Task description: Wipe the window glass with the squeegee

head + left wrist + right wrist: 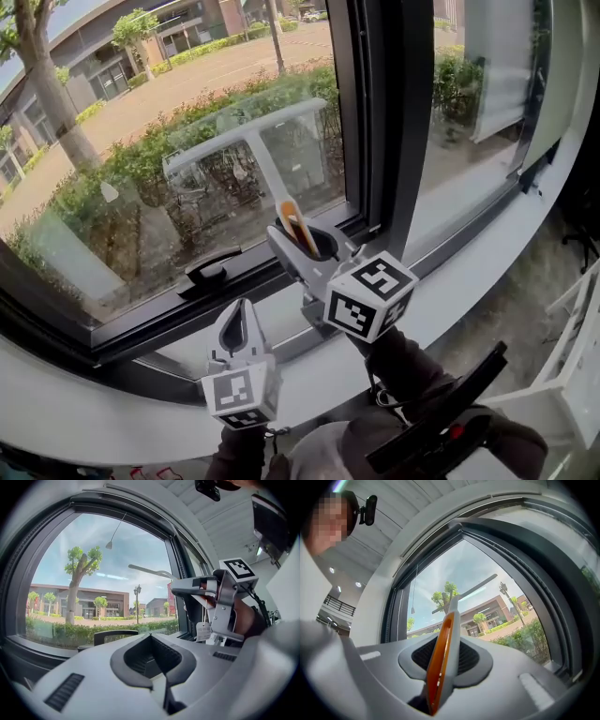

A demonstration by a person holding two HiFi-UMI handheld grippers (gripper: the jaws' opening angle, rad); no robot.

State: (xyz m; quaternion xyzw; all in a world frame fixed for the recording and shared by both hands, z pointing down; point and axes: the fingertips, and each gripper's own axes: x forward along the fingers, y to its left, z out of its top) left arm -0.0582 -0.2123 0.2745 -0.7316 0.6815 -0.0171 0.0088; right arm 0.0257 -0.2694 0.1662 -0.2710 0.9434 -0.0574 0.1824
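Holding the left gripper (240, 309) over the sill (112, 412), jaws together and empty, you clamp the right gripper (298, 242) on the squeegee (251, 137) by its grey, orange-inlaid handle. You seem mid-wipe: its pale T-blade lies across the window glass (141, 202), mid-pane. Next, press evenly along the pane.

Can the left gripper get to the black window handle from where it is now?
Probably yes: the left gripper, shut and empty, sits close below the window handle with nothing between them. The right gripper, holding the squeegee, is off to the side.
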